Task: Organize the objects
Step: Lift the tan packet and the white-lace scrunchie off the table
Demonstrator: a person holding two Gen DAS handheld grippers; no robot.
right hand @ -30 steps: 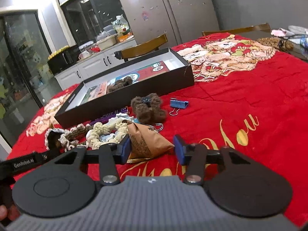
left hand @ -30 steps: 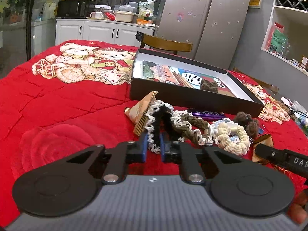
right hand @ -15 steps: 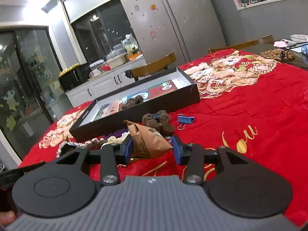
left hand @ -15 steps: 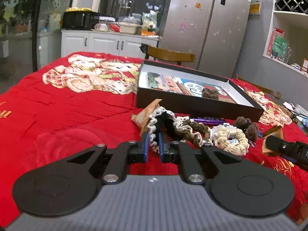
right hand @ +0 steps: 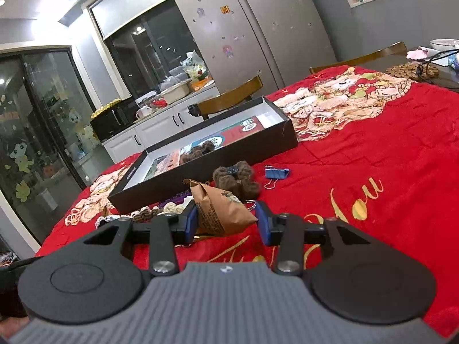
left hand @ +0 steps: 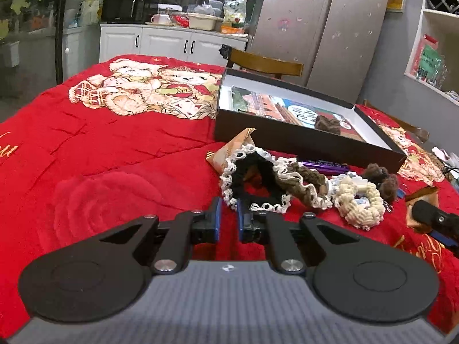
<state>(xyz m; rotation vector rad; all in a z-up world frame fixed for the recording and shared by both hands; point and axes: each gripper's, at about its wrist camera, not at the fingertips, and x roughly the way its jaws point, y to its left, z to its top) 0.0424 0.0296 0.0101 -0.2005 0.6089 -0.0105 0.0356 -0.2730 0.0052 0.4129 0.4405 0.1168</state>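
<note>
lace scrunchie (left hand: pixel 252 183): black with white lace trim, lying on the red cloth; its near edge sits between the left gripper (left hand: pixel 228 219) fingers, which are pressed nearly together and pinching that lace edge.
brown paper packet (right hand: pixel 221 210): between the right gripper (right hand: pixel 226 222) fingers; the left pad touches it and its tip meets the right pad, though a firm grip can't be confirmed. Fingers stand partly spread.
box (left hand: pixel 304 143): black, shallow, open, just beyond both sets of fingers; one brown knitted piece (left hand: pixel 327 123) already lies inside.
progress: early, I'd judge. One item boxed, most still out.
left to do: braided brown tie (left hand: pixel 304 182), cream scrunchie (left hand: pixel 360 200), purple bar (left hand: pixel 327 166) against the box wall, second brown knitted piece (right hand: pixel 238 179), blue binder clip (right hand: pixel 276 173).
edges: the box's near wall stands between fingers and floor of the box; anything carried must clear it.
open room: wide bare red cloth (left hand: pixel 100 154) left of the left fingers and right of the right ones; clutter is packed ahead, between fingers and box.
</note>
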